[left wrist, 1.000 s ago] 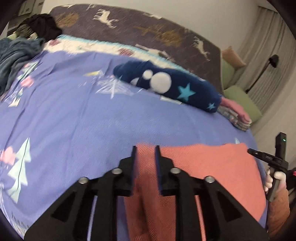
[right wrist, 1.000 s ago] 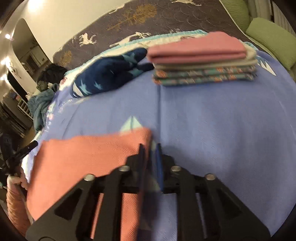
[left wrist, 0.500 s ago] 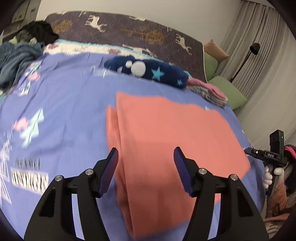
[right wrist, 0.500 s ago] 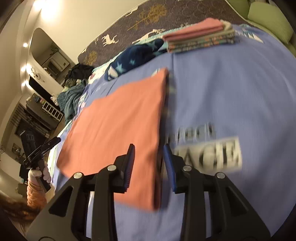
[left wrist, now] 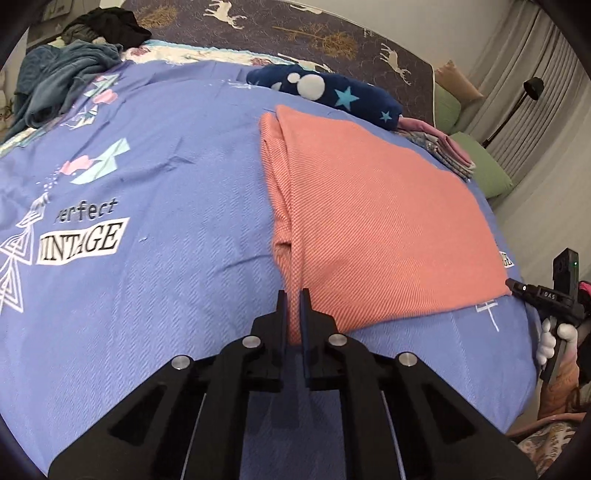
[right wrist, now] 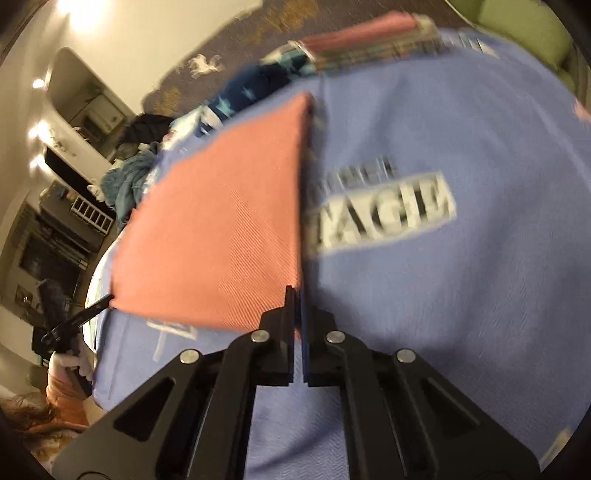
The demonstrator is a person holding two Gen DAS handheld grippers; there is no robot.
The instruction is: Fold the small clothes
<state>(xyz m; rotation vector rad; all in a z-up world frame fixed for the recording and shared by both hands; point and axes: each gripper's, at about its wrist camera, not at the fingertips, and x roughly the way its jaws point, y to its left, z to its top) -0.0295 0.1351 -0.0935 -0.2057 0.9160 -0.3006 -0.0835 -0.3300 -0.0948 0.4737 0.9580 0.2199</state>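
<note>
Blue bedspread [left wrist: 166, 258] — deer-print headboard [left wrist: 332, 33] behind.

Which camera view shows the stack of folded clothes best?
The left wrist view: the stack of folded clothes is sharp there, at the far edge of the bed beyond the salmon cloth, though partly hidden behind it. The right wrist view shows its side layers, but motion blur smears them.

Half a second earlier both grippers stood open above the salmon cloth [left wrist: 373, 214]. Now the left gripper [left wrist: 294, 295] pinches its near left corner at lower centre, and the right gripper [right wrist: 296, 293] clamps the near right corner.
</note>
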